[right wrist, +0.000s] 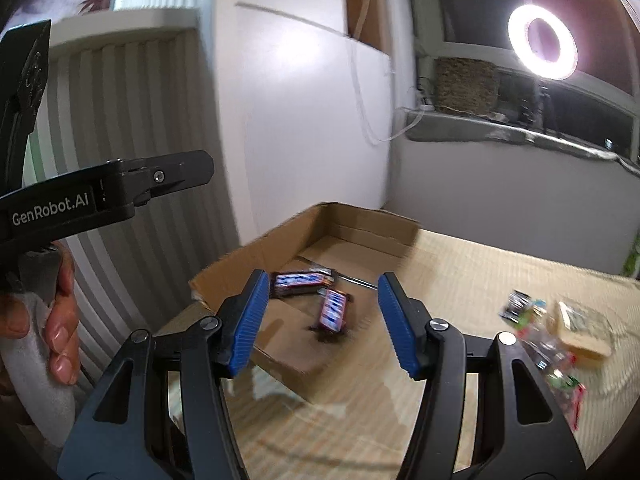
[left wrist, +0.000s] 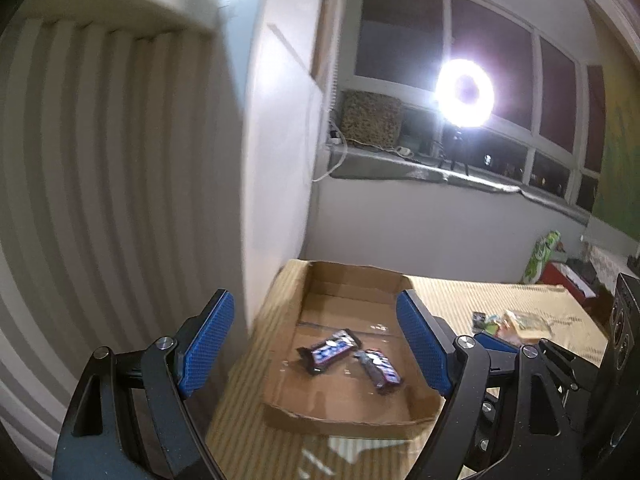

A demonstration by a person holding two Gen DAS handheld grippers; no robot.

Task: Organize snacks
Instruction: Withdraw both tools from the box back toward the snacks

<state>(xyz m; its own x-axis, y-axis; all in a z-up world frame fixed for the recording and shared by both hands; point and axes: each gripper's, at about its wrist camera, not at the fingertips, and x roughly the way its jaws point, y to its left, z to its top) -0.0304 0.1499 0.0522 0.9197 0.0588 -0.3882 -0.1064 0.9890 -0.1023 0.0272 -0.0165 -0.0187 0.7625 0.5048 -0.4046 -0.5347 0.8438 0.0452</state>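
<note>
Blue pads sit closest to me in both views. On my left hand-held gripper (left wrist: 316, 344) the two blue pads stand wide apart, and nothing is between them but air. My right hand-held gripper (right wrist: 320, 322) is wide too and holds nothing.

Past the pads I see a flat cardboard box (left wrist: 360, 416) with low walls, lying on the bench (left wrist: 500, 300), which has a pale striped cover. Two snack bars are inside the box. In the left view, the first snack bar (left wrist: 330, 350) lies at about 10 o'clock from the second snack bar (left wrist: 378, 370). Their ends look very close, but I cannot tell if they touch. In the right view the same two bars (right wrist: 334, 310) show between my pads, a bit blurry.

More snacks wait outside the box. A small pile of wrapped snacks (right wrist: 556, 332) lies on the bench at about 3 o'clock from the box, well apart from it. I see it too in the left view (left wrist: 508, 322), but it is too small to tell what each one is.

A ring light (left wrist: 464, 92) shines bright on the window sill (left wrist: 400, 164) at 12 o'clock. A striped wall (left wrist: 100, 200) is at 9 o'clock.
</note>
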